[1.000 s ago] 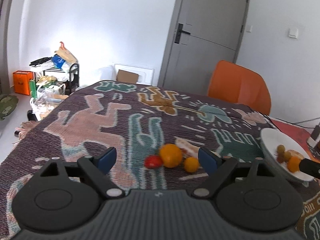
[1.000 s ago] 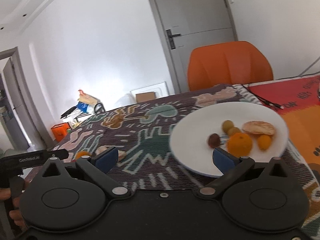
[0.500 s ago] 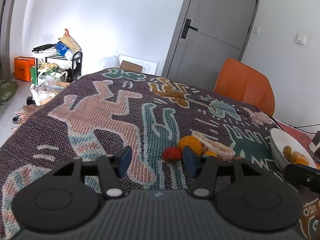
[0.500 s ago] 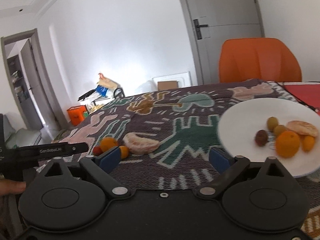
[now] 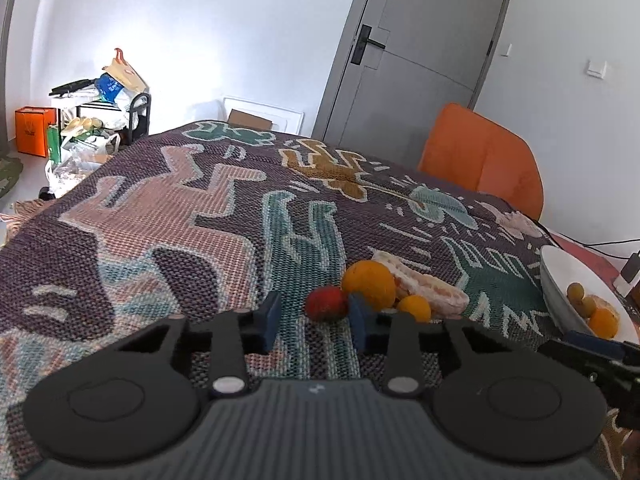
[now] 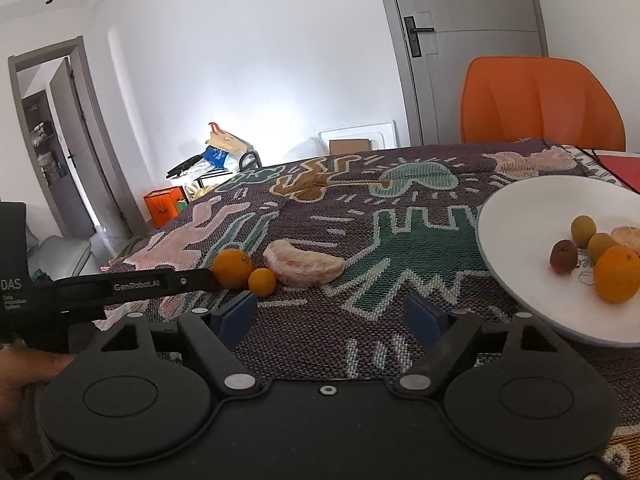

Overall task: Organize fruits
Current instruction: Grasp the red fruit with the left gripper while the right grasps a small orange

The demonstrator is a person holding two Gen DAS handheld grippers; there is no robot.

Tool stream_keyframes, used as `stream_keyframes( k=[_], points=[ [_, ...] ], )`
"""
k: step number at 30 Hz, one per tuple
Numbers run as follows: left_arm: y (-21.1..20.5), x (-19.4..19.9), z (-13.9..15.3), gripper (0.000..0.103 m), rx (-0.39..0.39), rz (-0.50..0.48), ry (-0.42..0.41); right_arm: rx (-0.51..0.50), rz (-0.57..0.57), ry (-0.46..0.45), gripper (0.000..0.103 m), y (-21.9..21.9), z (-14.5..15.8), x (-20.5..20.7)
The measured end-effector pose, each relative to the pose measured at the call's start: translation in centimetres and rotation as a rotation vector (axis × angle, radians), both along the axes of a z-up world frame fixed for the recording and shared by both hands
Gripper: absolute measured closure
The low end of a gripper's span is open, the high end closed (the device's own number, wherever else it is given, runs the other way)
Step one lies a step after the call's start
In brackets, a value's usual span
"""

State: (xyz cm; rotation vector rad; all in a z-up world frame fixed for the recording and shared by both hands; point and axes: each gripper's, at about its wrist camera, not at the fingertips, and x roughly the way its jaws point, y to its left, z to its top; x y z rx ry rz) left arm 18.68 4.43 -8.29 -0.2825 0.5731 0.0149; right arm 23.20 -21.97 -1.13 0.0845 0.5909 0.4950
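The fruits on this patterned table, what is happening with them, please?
A person is sorting fruits onto the white plate with a tool in each hand. The left tool has just been closing near the small red fruit, which lies just beyond its fingertips, not gripped. The right tool has also been closing but is open, with nothing between its pads. An orange, a smaller orange and a peeled segment lie on the cloth.

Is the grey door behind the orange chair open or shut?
Shut: the grey door sits flush in its frame, with no gap showing beside the black handle.
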Motion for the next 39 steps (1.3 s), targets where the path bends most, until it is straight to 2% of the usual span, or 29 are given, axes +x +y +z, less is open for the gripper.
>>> stream_keyframes(
  k=[4,7,11,13,16,18,25,29,35,37,38,39],
  points=[
    [0.0,0.4,-0.3,0.081,-0.006,-0.004,0.009,-0.004,0.01,0.006,0.022,0.4,-0.1,0.3],
    [0.3,0.1,-0.2,0.081,-0.021,0.0,-0.006,-0.002,0.017,0.017,0.022,0.9,-0.2,0.7],
    [0.6,-0.7,0.5,0.081,-0.028,0.006,-0.024,0.002,0.038,0.027,0.028,1.6,-0.2,1.2],
    [0.9,-1.0,0.8,0.081,-0.033,0.01,-0.03,-0.001,0.052,0.034,0.033,2.2,-0.3,1.6],
    [1.4,-1.5,1.1,0.081,-0.033,0.019,-0.035,-0.01,0.067,0.047,0.047,2.9,-0.6,2.1],
    [1.8,-1.7,1.3,0.081,-0.034,0.024,-0.035,-0.017,0.074,0.054,0.051,3.3,-0.8,2.3],
    [3.2,-2.5,1.7,0.081,-0.034,0.051,-0.035,-0.031,0.109,0.063,0.053,5.2,-0.9,3.0],
    [3.8,-2.9,1.9,0.081,-0.033,0.058,-0.04,-0.046,0.12,0.075,0.062,6.4,-1.3,3.7],
    [4.4,-3.2,1.9,0.081,-0.035,0.064,-0.038,-0.058,0.125,0.092,0.063,7.7,-1.8,4.5],
    [4.4,-3.2,1.8,0.081,-0.037,0.063,-0.035,-0.064,0.131,0.089,0.07,8.1,-1.9,4.6],
    [4.3,-3.2,1.8,0.081,-0.037,0.061,-0.034,-0.068,0.131,0.089,0.079,8.2,-2.0,4.6],
    [4.3,-3.2,1.9,0.081,-0.035,0.06,-0.035,-0.068,0.127,0.09,0.082,8.2,-2.0,4.7]
  ],
)
